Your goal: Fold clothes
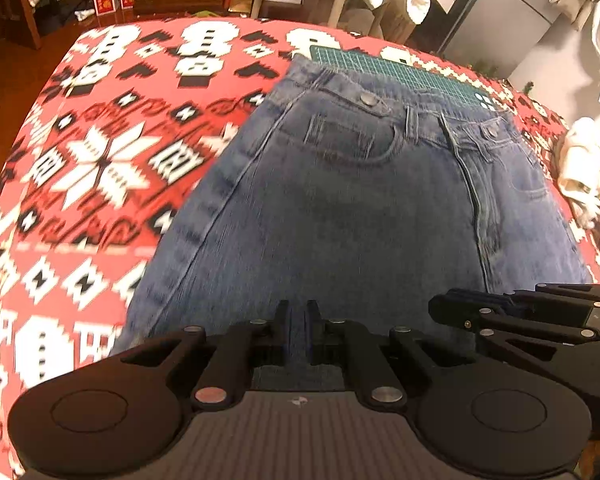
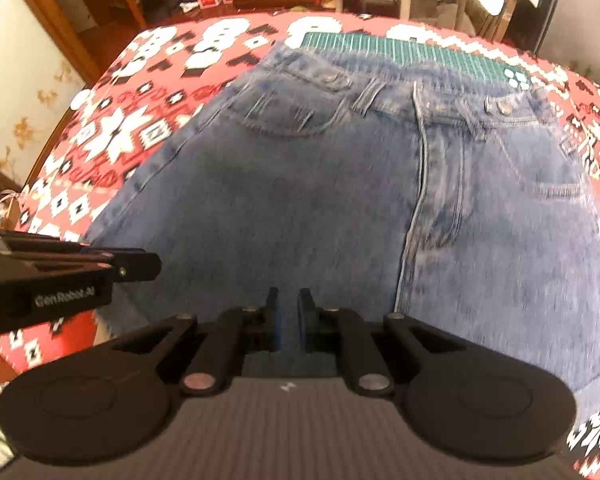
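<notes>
Denim: faded blue jeans [image 1: 340, 200] are lying front-up on red, white & black patterned cloth [image 1: 100, 152], waistband resting over green gridded cutting mat [image 1: 400, 68]. L black two-finger gripper [image 1: 299, 320] & R black two-finger gripper [image 2: 289, 312] are pointing steeply down, side by side, each pinching near denim edge w/ jaws nearly together. Cream crumpled garment [image 1: 588, 168] is sitting at far right.

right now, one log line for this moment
step: fold jeans | left gripper: shut on jeans | right gripper: shut on jeans | surface: patterned cloth
</notes>
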A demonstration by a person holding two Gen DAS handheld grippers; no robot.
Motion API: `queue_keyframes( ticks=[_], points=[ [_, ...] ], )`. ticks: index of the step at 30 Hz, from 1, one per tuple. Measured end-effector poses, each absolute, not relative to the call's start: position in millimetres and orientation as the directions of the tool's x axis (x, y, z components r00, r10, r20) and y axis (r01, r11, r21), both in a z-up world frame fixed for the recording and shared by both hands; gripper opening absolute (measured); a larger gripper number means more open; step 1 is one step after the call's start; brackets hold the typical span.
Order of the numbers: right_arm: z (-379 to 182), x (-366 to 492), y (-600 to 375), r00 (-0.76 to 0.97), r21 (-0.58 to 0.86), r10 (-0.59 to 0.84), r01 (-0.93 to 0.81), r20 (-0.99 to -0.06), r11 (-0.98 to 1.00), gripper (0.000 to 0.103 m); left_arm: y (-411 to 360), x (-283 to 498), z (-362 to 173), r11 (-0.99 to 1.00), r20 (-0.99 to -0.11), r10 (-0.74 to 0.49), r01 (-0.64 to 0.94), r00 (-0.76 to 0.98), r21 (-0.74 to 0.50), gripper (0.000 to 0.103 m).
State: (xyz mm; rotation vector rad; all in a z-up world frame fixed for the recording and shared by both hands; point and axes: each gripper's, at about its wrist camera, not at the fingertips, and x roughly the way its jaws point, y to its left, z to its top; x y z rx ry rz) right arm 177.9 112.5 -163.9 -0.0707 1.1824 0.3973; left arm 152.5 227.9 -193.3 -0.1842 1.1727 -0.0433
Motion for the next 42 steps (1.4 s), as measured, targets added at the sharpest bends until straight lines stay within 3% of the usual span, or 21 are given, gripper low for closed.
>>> queue_keyframes(
  ticks=[9, 14, 16, 17, 28, 33, 36, 42],
  points=[
    [-180, 197, 111, 0.335, 0.118, 0.216, -0.29, -0.917, 0.95, 0.018, 223, 166, -204, 0.989, -0.928, -0.096, -0.073, 0.359, -0.13, 0.009],
    [-181, 192, 109, 0.327, 0.108, 0.205, -0.291, -0.923, 0.951, 0.022, 221, 164, -203, 0.99, -0.934, -0.1, -0.064, 0.342, -0.129, 0.03],
    [-180, 189, 109, 0.325, 0.104, 0.201, -0.292, -0.924, 0.951, 0.024, 219, 162, -203, 0.992, -0.937, -0.091, -0.057, 0.336, -0.117, 0.032],
    [-180, 188, 109, 0.323, 0.105, 0.203, -0.296, -0.924, 0.95, 0.03, 218, 160, -203, 0.993, -0.939, -0.086, -0.053, 0.333, -0.11, 0.034],
    [-166, 188, 104, 0.377, 0.055, 0.174, -0.306, -0.91, 0.951, 0.043, 221, 159, -200, 0.995, -0.945, -0.049, -0.064, 0.324, -0.074, 0.034],
    [-162, 208, 87, 0.425, 0.017, 0.132, -0.263, -0.896, 0.965, 0.058, 218, 166, -194, 0.995, -0.946, -0.043, -0.066, 0.32, -0.068, 0.041],
    [-161, 218, 76, 0.451, 0.005, 0.116, -0.241, -0.885, 0.97, 0.08, 215, 172, -191, 0.996, -0.949, -0.038, -0.069, 0.314, -0.062, 0.049],
    [-165, 232, 67, 0.448, -0.019, 0.088, -0.228, -0.89, 0.973, 0.098, 206, 187, -187, 0.997, -0.953, -0.017, -0.069, 0.303, -0.04, 0.058]
  ],
)
